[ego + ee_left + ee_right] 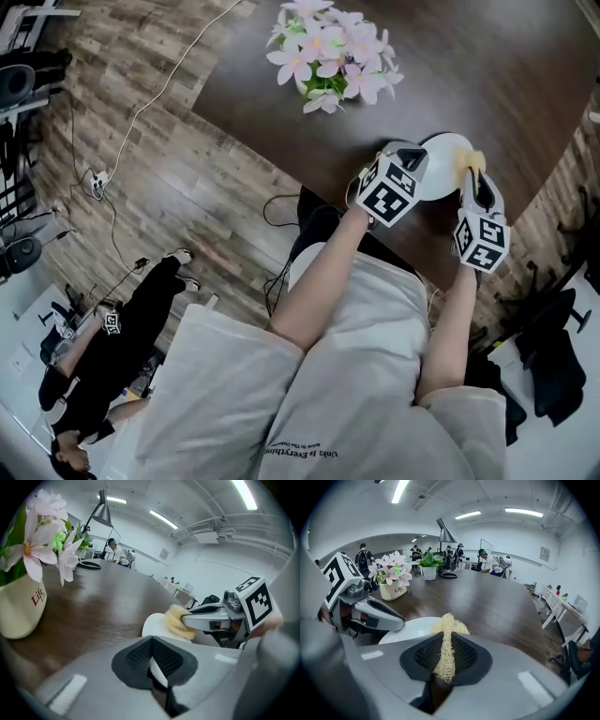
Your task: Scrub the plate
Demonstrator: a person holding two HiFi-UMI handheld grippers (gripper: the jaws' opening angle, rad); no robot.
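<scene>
**Position.** The plate (448, 161) is at the near edge of the table (244, 84), well apart from the pot of flowers (328, 52) further in. I cannot tell whether the plate lies flat on the table or is raised slightly off it.

**Left gripper.** The left gripper (152, 656) is clenched on the plate's near rim. A thin white edge of the rim shows between the ribbed pads (136, 656), and the rest of the plate extends away from me.

**Right gripper.** The right gripper (443, 644) is clenched on the scrubber (449, 623), a pale yellow fibrous pad. The pad is pinched through its middle, with a tuft projecting past the jaw tips. In the left gripper view that tuft is touching the plate's upper face, near the far side.

**Handling, assessed.**
- The plate looks like glazed ceramic: stiff, smooth, fairly heavy for its thickness, and liable to chip or break if dropped or knocked on the table edge.
- The rim is the only practical hold, and a one-sided rim hold will want to pivot when the scrubber presses on the far side.
- I judge that pressure should be kept moderate and applied close to the held side where possible.
- The glaze is probably slippery, so the ribbed pads should sit well over the rim, not on its lip.
- The scrubber appears soft, light and springy. It will flatten under load, and the mid-body pinch seems adequate.

**Risk.** The plate overhangs close to the table edge, so a slip would send it to the floor.
</scene>
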